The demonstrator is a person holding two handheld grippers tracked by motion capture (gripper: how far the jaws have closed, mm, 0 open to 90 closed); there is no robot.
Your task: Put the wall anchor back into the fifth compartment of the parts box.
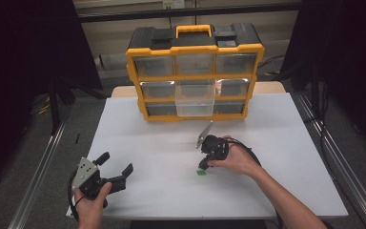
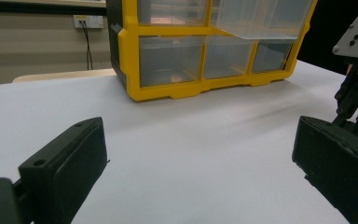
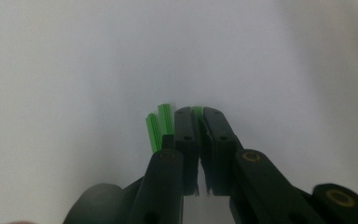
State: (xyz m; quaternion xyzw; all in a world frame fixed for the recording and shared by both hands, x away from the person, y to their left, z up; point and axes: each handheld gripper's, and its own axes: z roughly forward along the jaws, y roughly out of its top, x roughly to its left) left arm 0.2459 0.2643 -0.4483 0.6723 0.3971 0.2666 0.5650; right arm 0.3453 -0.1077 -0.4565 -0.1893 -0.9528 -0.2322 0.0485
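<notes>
Two grippers work over the white table (image 1: 162,138). At about five o'clock from the table's middle, the right gripper (image 1: 202,166) points down, its jaws pressed together on a small green piece (image 3: 196,111) (ribbed green pieces (image 3: 160,125) lie just beside the jaws). At seven o'clock, the left gripper (image 1: 117,165) rests with jaws spread wide, nothing between them. At twelve o'clock stands the yellow drawer cabinet (image 1: 194,71), one clear drawer (image 1: 195,104) pulled out.
</notes>
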